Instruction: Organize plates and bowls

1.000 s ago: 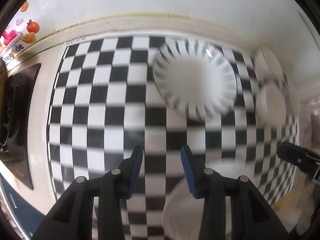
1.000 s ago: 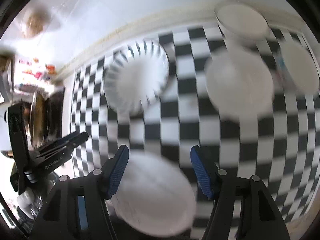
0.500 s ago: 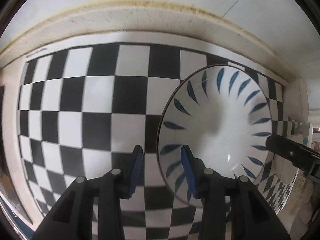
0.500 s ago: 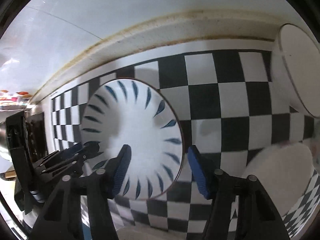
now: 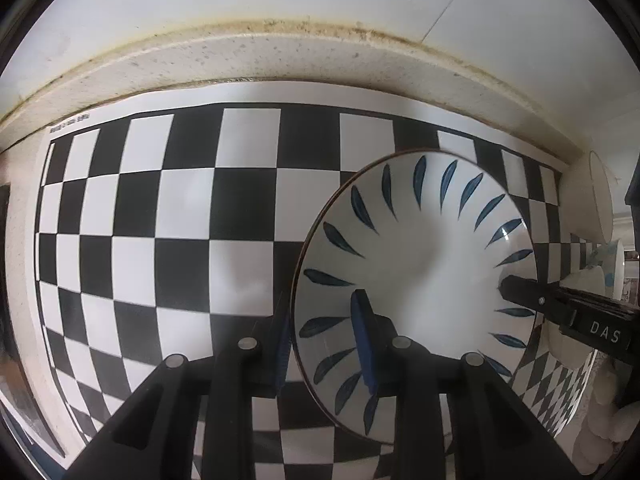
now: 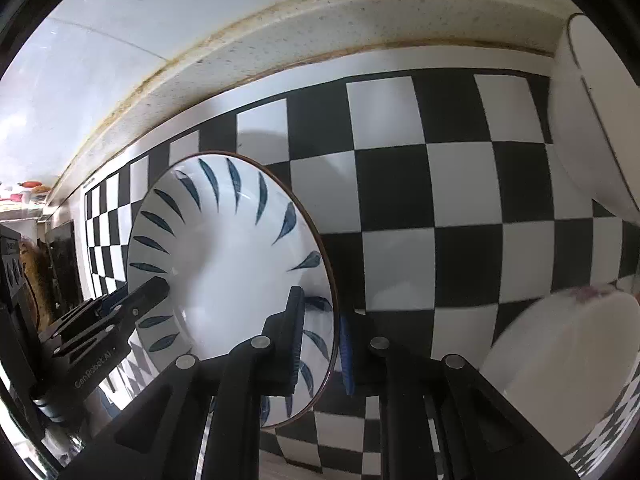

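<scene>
A white plate with blue leaf marks (image 5: 424,264) rests on the black-and-white checkered mat (image 5: 180,220). My left gripper (image 5: 324,340) straddles the plate's left rim, one finger inside and one outside, closed onto it. My right gripper (image 6: 320,340) straddles the opposite rim of the same plate (image 6: 224,248) and is closed onto it. Each gripper shows in the other's view, the right gripper (image 5: 560,308) at the plate's right edge and the left gripper (image 6: 116,312) at its left edge.
A white bowl (image 6: 592,120) stands at the back right of the mat and a plain white dish (image 6: 560,372) lies at the front right. More white dishes (image 5: 600,200) sit at the right edge. A speckled counter ledge (image 5: 280,60) and wall run behind.
Both grippers moved forward and down onto the leaf-patterned plate. Their fingers went from open beside it to closed over its opposite rims.
</scene>
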`<state>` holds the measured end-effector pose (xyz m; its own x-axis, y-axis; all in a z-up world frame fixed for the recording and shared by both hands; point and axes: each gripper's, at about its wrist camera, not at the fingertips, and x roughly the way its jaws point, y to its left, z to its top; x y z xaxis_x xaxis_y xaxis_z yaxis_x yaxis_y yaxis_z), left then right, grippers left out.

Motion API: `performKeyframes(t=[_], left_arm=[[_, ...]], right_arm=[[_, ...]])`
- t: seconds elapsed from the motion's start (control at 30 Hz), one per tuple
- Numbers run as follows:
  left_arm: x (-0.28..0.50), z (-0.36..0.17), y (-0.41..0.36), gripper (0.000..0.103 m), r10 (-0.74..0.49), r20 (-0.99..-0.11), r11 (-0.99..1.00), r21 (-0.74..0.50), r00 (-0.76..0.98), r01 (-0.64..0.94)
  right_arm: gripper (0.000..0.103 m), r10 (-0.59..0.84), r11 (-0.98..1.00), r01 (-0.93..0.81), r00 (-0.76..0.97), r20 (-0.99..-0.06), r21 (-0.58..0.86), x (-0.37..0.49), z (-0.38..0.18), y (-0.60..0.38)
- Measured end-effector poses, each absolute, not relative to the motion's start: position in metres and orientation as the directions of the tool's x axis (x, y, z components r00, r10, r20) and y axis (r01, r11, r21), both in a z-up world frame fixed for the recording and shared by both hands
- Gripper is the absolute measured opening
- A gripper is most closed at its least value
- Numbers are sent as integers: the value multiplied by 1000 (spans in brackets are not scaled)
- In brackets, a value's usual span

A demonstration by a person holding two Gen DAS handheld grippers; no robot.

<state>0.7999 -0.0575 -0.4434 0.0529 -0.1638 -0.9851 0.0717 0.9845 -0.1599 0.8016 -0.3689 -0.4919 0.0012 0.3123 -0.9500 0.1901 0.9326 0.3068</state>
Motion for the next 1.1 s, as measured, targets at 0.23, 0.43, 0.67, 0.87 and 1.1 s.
performKeyframes(t=[0.23,0.43,0.67,0.87,1.1], left_arm=[[778,-411,-66,26,-168,-981,983,-159,99,88],[763,-371,-57,26,-171,-973,982,-155,157,110],[710,-326,-76,26,-174,-961,976,-140,214,164],[666,-313,-75,26,-176,-962,971,-135,209,195],[617,-339,-76,26,-166,-977,969,-137,132,204]], right_arm=[[15,341,924,162,62,-938,347,775,-454,-375],[14,360,918,131,118,-925,374,739,-411,-388],[14,375,914,98,172,-911,395,674,-368,-398],[14,389,906,97,185,-902,411,620,-361,-397],[14,401,901,120,141,-905,418,562,-388,-389]])
